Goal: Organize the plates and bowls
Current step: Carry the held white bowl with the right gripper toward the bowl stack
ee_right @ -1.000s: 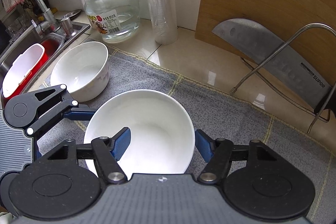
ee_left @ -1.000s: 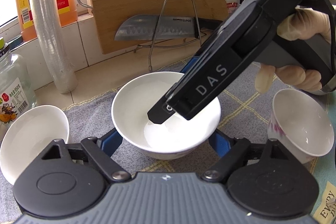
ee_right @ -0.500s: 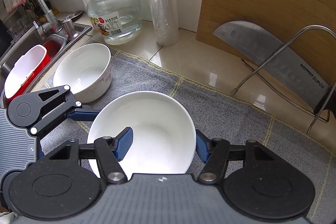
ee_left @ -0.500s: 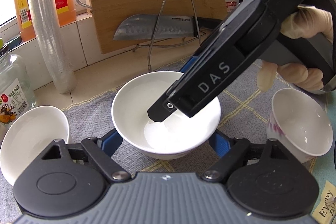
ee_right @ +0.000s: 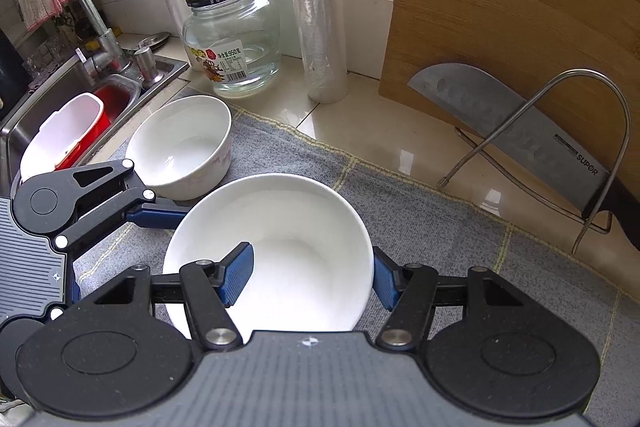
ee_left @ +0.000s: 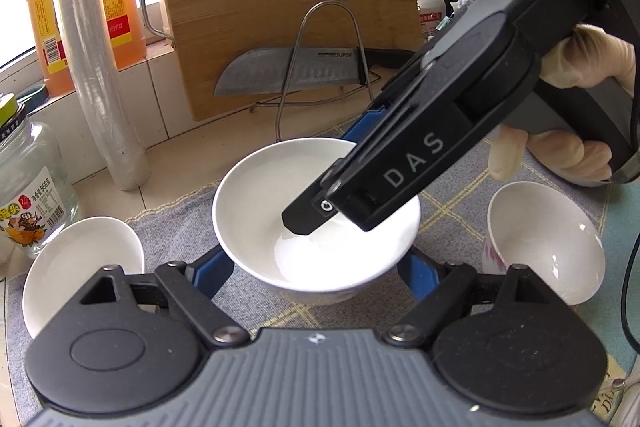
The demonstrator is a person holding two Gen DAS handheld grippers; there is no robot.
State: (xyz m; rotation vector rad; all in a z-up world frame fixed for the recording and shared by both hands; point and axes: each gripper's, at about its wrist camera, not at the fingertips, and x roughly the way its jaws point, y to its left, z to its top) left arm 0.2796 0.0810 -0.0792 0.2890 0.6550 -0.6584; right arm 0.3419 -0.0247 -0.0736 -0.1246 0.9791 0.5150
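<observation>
"SUPOR" on the knife [ee_right: 520,131]; right gripper [ee_right: 312,277] fingers clamp the white bowl's [ee_right: 280,227] wall, left gripper [ee_left: 316,265] fingers flank it.

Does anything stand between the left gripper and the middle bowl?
Nothing stands between them: the left gripper straddles the middle bowl. The right gripper, however, is clamped on its rim, one finger inside.

Far rim of the white round middle bowl [ee_left: 256,211], at two o'clock, behind the black right gripper [ee_left: 344,187].
</observation>
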